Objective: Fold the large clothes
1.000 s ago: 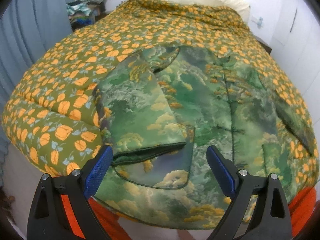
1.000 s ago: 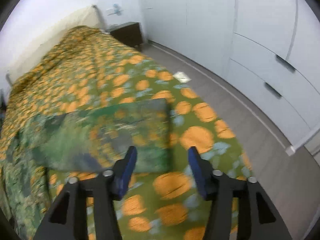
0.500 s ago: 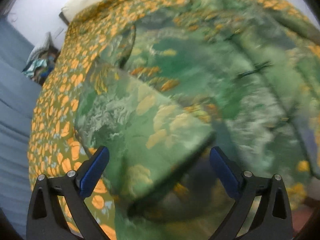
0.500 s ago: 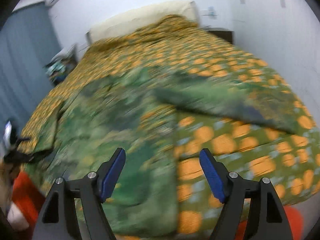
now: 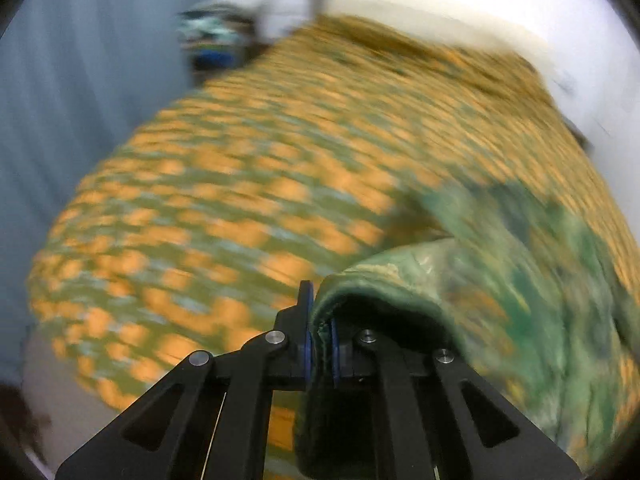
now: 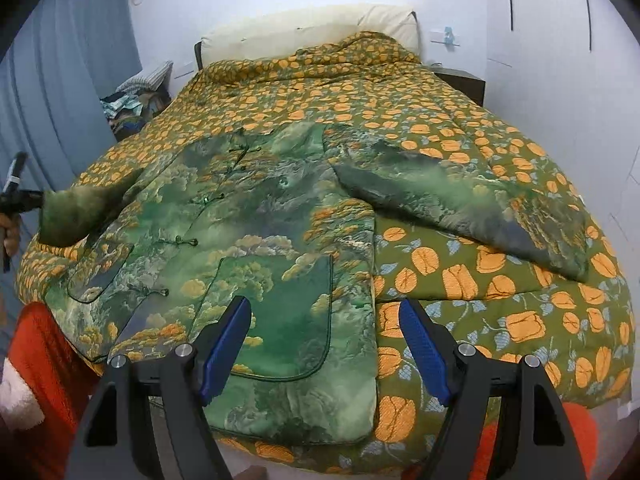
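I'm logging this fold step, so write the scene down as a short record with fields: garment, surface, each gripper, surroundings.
garment: green landscape-print jacket, spread front-up, knot buttons closed
far sleeve: right-hand sleeve lies flat, stretched out over the quilt
near sleeve: cuff lifted off the bed, pinched
surface: orange-and-olive quilt on a bed
left gripper: shut on the cuff, image blurred
right gripper: open, nothing between its pads, hovering over the jacket's lower hem
surroundings: blue curtain, cream pillow, white wardrobe
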`<act>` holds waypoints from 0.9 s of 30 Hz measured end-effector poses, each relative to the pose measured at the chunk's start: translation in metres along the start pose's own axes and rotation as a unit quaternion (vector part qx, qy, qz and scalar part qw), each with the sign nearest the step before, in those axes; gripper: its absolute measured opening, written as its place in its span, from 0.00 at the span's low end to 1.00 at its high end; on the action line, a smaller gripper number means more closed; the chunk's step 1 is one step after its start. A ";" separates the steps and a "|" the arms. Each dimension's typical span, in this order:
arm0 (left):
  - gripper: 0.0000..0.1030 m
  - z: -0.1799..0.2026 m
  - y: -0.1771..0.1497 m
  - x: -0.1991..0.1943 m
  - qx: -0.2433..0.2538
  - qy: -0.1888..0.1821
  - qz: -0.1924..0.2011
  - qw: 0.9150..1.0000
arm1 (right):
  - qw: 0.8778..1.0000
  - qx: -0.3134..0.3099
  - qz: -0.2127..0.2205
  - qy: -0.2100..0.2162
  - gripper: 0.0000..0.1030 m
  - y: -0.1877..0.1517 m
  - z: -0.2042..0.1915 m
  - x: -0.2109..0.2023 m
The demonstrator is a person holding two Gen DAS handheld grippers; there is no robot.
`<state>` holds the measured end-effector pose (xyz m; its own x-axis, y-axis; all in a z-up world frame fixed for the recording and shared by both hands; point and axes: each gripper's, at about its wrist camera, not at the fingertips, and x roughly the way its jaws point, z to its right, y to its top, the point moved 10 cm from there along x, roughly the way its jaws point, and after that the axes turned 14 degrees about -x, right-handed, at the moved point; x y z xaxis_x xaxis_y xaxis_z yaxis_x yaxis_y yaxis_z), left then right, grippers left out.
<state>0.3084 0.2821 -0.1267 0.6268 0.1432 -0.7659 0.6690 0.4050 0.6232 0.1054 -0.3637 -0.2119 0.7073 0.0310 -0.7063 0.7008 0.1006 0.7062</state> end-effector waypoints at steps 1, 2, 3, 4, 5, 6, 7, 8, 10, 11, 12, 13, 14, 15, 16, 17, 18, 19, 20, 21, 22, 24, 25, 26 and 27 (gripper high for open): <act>0.05 -0.026 0.018 0.002 -0.023 0.025 0.013 0.999 | 1.000 0.001 0.000 0.000 0.73 0.000 0.000 -0.001; 0.07 -0.049 0.031 0.006 -0.043 0.044 0.019 0.998 | 1.000 0.001 -0.001 0.000 0.73 0.000 -0.001 0.000; 0.10 -0.079 0.043 0.013 -0.076 0.066 0.021 0.995 | 1.000 0.000 -0.003 0.000 0.73 0.000 -0.001 0.001; 0.20 -0.103 0.046 0.020 -0.101 0.086 0.020 0.991 | 1.000 0.000 -0.004 0.001 0.73 -0.001 -0.003 0.001; 0.35 -0.123 0.049 0.025 -0.122 0.109 0.021 0.986 | 1.000 0.000 -0.005 0.003 0.73 -0.001 -0.004 0.001; 0.48 -0.142 0.051 0.031 -0.142 0.131 0.021 0.981 | 1.000 0.000 -0.006 0.005 0.73 -0.001 -0.005 0.002; 0.73 -0.155 0.051 0.037 -0.155 0.141 0.018 0.978 | 1.000 -0.001 -0.007 0.006 0.73 -0.001 -0.006 0.002; 0.79 -0.170 0.047 0.042 -0.172 0.161 0.015 0.972 | 1.000 -0.002 -0.008 0.006 0.73 -0.002 -0.007 0.002; 0.80 -0.192 0.037 0.041 -0.186 0.205 0.028 0.961 | 1.000 -0.003 -0.010 0.007 0.73 -0.002 -0.009 0.004; 0.80 -0.196 0.030 0.044 -0.188 0.208 0.025 0.960 | 1.000 -0.004 -0.012 0.007 0.73 -0.002 -0.009 0.004; 0.80 -0.200 0.023 0.048 -0.191 0.206 0.015 0.960 | 1.000 -0.004 -0.012 0.007 0.73 -0.003 -0.010 0.004; 0.80 -0.200 0.012 0.049 -0.192 0.202 0.006 0.960 | 1.000 -0.003 -0.013 0.007 0.73 -0.003 -0.010 0.005; 0.79 -0.196 0.004 0.048 -0.190 0.193 0.001 0.963 | 1.000 -0.003 -0.013 0.007 0.73 -0.004 -0.009 0.005; 0.79 -0.190 -0.002 0.047 -0.186 0.181 -0.002 0.966 | 1.000 -0.002 -0.014 0.007 0.73 -0.004 -0.008 0.007; 0.79 -0.176 -0.013 0.044 -0.177 0.156 -0.010 0.972 | 1.000 0.000 -0.016 0.007 0.73 -0.005 -0.007 0.008; 0.79 -0.160 -0.023 0.041 -0.167 0.126 -0.020 0.978 | 1.000 0.004 -0.018 0.009 0.73 -0.006 -0.004 0.010; 0.79 -0.134 -0.041 0.038 -0.149 0.078 -0.042 0.985 | 1.000 0.010 -0.020 0.011 0.73 -0.008 -0.001 0.012; 0.80 -0.112 -0.055 0.035 -0.133 0.042 -0.064 0.988 | 0.999 0.018 -0.024 0.015 0.73 -0.009 0.003 0.016; 0.80 -0.085 -0.073 0.032 -0.110 0.001 -0.092 0.990 | 0.999 0.025 -0.031 0.019 0.73 -0.012 0.006 0.022; 0.80 -0.056 -0.095 0.029 -0.080 -0.037 -0.123 0.988 | 0.998 0.031 -0.039 0.024 0.73 -0.015 0.010 0.027; 0.80 -0.024 -0.122 0.025 -0.043 -0.073 -0.156 0.984 | 0.998 0.038 -0.048 0.029 0.73 -0.018 0.014 0.034; 0.80 0.025 -0.174 0.020 0.028 -0.108 -0.204 0.973 | 0.996 0.048 -0.067 0.038 0.73 -0.026 0.020 0.047; 0.80 0.040 -0.195 0.019 0.057 -0.108 -0.216 0.969 | 0.994 0.056 -0.080 0.050 0.73 -0.031 0.021 0.054; 0.80 0.049 -0.207 0.020 0.073 -0.106 -0.223 0.966 | 0.992 0.063 -0.087 0.061 0.73 -0.034 0.021 0.058; 0.80 0.059 -0.223 0.022 0.089 -0.102 -0.232 0.963 | 0.990 0.071 -0.096 0.077 0.73 -0.039 0.019 0.061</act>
<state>0.1965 0.1419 -0.2732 0.2963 -0.2031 -0.9332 0.9427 0.2191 0.2516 0.1235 -0.3844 -0.2816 0.5454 0.1773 -0.8192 0.8343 -0.0211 0.5509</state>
